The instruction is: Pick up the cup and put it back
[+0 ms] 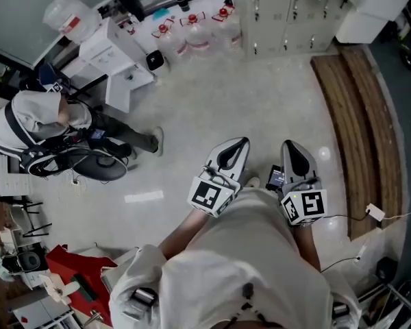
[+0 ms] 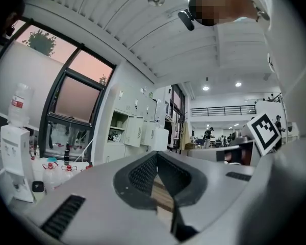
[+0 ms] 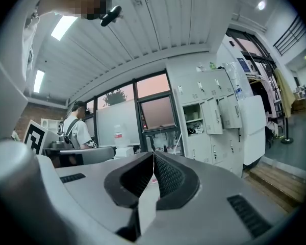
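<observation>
Held level in front of a white shirt (image 1: 246, 273), the left gripper (image 1: 244, 142) and the right gripper (image 1: 288, 144) each have their jaws pressed together, with nothing between them. A pale, glossy floor (image 1: 212, 101) spreads below. At 11 o'clock stand red-capped water jugs (image 1: 192, 36) and a white water dispenser (image 1: 113, 57). Grey lockers (image 1: 288, 12) line the wall from 12 to 1 o'clock, and a wooden plank strip (image 1: 363, 115) runs at 2 o'clock. Another person (image 1: 44, 118) in a light top is at 9 o'clock. The cup shows in none of the views.
</observation>
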Motion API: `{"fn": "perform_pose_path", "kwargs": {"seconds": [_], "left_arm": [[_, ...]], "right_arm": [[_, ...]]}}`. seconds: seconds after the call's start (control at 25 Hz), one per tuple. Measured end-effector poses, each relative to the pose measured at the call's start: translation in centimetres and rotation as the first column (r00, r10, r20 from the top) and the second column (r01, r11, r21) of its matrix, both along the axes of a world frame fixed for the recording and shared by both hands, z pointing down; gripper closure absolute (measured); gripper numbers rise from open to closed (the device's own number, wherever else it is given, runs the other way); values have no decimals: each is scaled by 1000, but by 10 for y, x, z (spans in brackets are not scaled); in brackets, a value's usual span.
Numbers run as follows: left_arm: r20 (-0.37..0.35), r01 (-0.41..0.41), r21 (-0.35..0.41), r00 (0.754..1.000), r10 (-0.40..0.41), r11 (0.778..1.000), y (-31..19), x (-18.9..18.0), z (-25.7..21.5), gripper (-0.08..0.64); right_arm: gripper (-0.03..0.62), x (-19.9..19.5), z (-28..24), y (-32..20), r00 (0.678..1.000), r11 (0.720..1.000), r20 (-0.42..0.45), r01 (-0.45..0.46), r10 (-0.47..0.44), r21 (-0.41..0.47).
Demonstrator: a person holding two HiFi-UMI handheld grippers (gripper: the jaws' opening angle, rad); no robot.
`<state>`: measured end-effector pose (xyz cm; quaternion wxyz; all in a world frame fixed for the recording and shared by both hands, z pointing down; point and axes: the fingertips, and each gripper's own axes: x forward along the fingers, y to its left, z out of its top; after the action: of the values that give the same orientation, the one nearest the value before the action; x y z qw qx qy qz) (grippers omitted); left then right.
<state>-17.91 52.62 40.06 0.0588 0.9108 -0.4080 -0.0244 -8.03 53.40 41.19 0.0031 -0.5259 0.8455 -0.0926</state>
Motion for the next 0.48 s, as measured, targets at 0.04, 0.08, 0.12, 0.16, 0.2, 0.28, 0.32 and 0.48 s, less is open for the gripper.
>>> {"fn": "perform_pose_path", "kwargs": {"seconds": [0.04, 0.08, 0.12, 0.16, 0.2, 0.28, 0.32, 0.48], "left_arm": [[2, 0, 1, 1000, 0, 1000, -1, 1, -1, 551], [3, -3, 3, 1000, 3, 1000, -2, 3, -1, 551], [5, -5, 5, 1000, 5, 1000, -3, 5, -2, 551], [6, -9, 7, 1000, 9, 1000, -4, 7, -2, 551], [8, -13, 7, 1000, 13, 1000, -5, 9, -1, 551], [10, -21, 4, 1000, 21, 1000, -9, 13, -1, 551], [10, -25, 2, 1000, 25, 1000, -11, 15, -1, 551], [8, -45, -3, 999, 45, 999, -22, 26, 1, 551]], "right_arm": [[566, 1, 0, -1, 1000, 1000, -1, 4, -4, 3], [566, 2, -1, -2, 1000, 1000, -1, 5, -5, 5], [566, 4, -1, -3, 1000, 1000, 2, 1, -1, 4], [566, 6, -1, -4, 1000, 1000, 7, -5, 5, 2], [566, 8, -1, -5, 1000, 1000, 13, -12, 12, 1], [566, 13, 0, -8, 999, 1000, 33, -28, 27, 1], [566, 17, 0, -10, 998, 999, 45, -37, 37, -1], [565, 30, 4, -17, 997, 998, 49, -67, 67, -8]]}}
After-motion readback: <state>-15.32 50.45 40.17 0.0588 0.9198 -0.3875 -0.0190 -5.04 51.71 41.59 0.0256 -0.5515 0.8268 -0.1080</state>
